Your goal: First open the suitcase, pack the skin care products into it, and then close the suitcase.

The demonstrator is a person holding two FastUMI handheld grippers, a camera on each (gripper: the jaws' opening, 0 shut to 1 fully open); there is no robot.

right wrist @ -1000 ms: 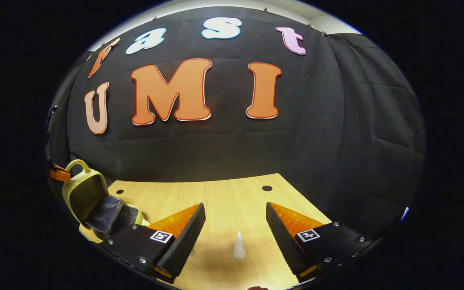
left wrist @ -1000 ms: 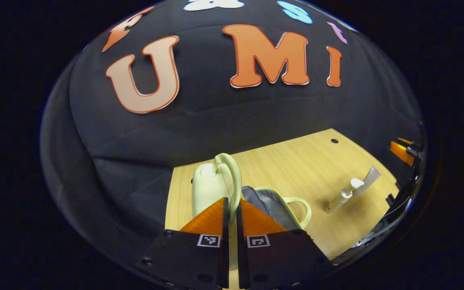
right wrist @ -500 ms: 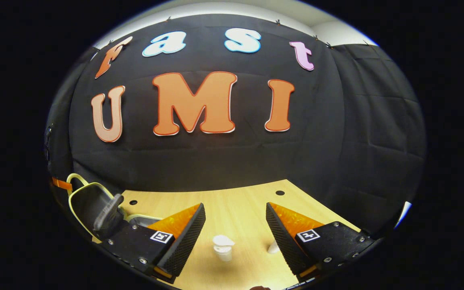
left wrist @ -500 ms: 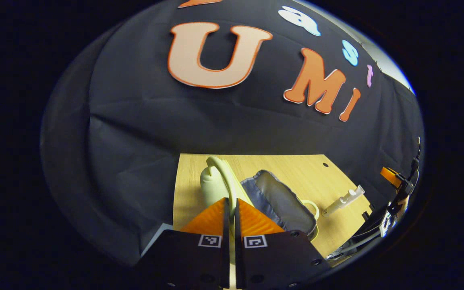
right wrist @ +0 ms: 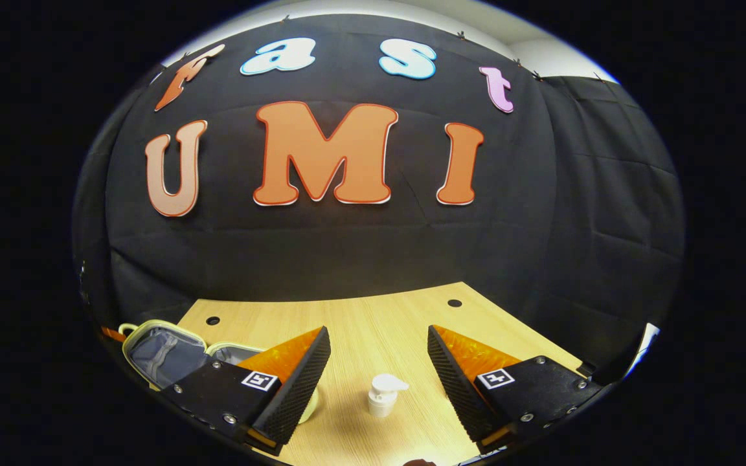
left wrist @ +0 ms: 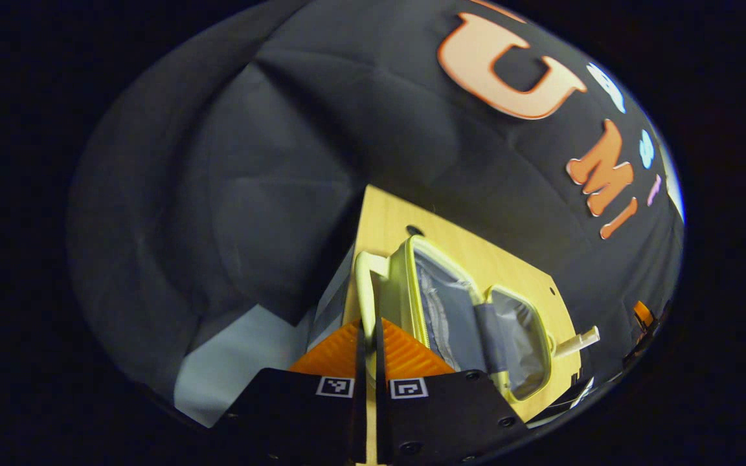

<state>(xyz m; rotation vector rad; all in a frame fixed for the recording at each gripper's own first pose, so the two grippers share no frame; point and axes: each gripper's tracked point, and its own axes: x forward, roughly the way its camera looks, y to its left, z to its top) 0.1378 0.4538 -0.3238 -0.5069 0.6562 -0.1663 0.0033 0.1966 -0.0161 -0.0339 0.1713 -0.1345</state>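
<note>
Lying wide open at lower centre of the left gripper view: pale green suitcase [left wrist: 476, 310], grey lining showing, on the wooden table [left wrist: 470, 252]. Pinching its handle [left wrist: 364, 285], left gripper [left wrist: 368, 336], jaws together on it. Standing upright at bottom centre of the right gripper view, white pump bottle [right wrist: 384, 395], between right gripper [right wrist: 379, 359] fingers, jaws apart, not touching.

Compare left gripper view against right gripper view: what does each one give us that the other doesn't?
Left gripper view: the left gripper, jaws shut on the suitcase handle, and pale floor past the table edge. Right gripper view: the right gripper, jaws open, lined up on the pump bottle. Shared: the open suitcase with grey lining, the wooden table, and that bottle.
</note>
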